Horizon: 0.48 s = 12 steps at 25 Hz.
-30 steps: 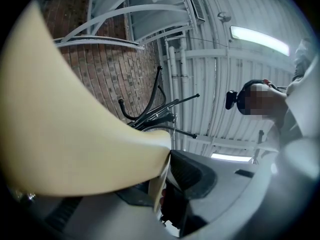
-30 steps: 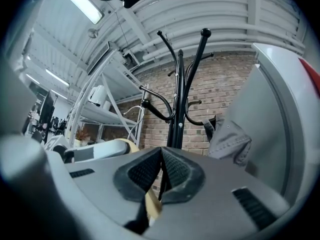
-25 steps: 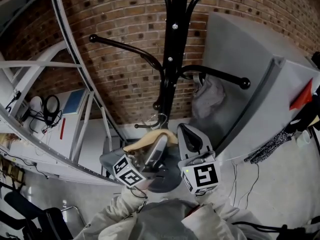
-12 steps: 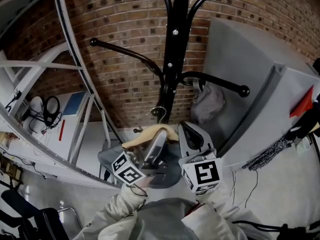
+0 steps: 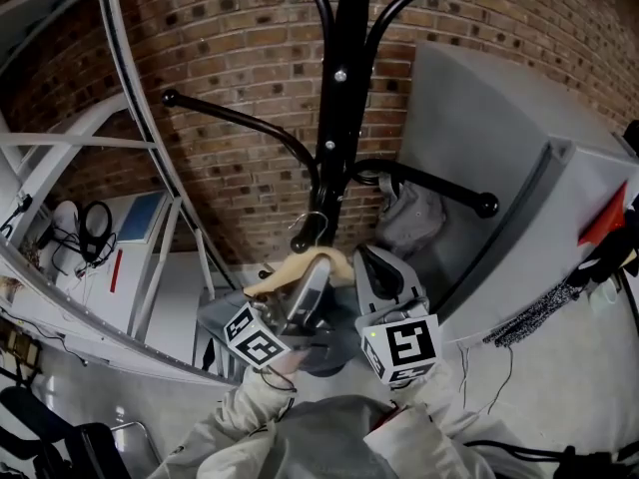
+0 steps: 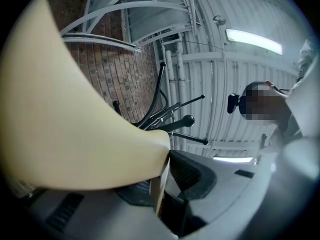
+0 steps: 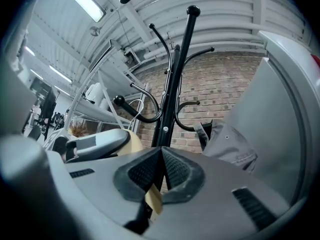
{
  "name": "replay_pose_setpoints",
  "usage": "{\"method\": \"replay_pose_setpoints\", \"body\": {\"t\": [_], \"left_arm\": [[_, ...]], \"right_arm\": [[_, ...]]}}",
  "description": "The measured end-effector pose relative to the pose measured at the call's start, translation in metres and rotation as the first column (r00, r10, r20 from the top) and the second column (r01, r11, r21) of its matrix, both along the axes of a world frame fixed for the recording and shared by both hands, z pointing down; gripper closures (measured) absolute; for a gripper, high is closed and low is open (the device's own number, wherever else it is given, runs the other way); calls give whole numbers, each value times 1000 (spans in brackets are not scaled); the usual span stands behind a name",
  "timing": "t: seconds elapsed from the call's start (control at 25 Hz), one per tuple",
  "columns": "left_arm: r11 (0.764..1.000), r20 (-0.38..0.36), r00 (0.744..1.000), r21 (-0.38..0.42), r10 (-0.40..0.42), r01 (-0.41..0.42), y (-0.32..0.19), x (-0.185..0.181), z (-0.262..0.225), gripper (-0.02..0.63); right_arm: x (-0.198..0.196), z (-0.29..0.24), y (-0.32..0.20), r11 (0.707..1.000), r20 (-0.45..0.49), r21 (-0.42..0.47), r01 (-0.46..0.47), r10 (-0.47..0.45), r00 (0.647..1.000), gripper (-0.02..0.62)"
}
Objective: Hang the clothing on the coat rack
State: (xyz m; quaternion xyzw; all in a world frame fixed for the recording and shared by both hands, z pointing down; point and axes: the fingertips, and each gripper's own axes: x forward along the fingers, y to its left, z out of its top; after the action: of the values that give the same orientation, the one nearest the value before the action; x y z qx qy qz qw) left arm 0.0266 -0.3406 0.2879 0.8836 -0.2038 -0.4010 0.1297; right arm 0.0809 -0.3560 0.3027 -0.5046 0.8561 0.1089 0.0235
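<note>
The left tool [image 5: 318, 279] is clamped on the wooden hanger [image 5: 300, 267]. Its jaws stand wide because the wood is thick, and they have just squeezed in a little with the hanger between them. The right tool [image 5: 367, 259] is pinched shut on a thin cream bit, which looks like the hanger's right end.

The hanger lies crosswise in front of the person, with its long side going from left to right between the two tools. Its metal hook [image 5: 319, 220] sticks up and away from them, toward the coat rack [image 5: 339, 118]. The hook sits just beside the short arm [image 5: 300, 243] low on the pole, close to the arm's round knob. I cannot tell if the hook is over that arm yet or only next to it. The left tool is the nearer one to the knob.

A grey garment [image 5: 407, 216] hangs on the rack's low arm to the right. Whether any clothing hangs from the hanger itself is too hard to see (no box or basket has a part in this).
</note>
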Motion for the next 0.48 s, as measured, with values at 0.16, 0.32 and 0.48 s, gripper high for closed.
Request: {"method": "replay_pose_setpoints", "body": {"t": [0.16,0.32,0.48], "left_arm": [[1000,-3,1000,-17,0,0,-10,1,6,508],[999,-4,1000,-35,-1,1,-17,-1,13,508],[999,2,1000,-49,-1,1,-21,-2,20,508]], "right_arm": [[1,6,-10,1000,6,-14,3,-2,1000,571],[-1,14,-18,999,11,-32,11,-11,1000,571],[-4,21,-22,999,11,-48,20,-19,1000,571]]}}
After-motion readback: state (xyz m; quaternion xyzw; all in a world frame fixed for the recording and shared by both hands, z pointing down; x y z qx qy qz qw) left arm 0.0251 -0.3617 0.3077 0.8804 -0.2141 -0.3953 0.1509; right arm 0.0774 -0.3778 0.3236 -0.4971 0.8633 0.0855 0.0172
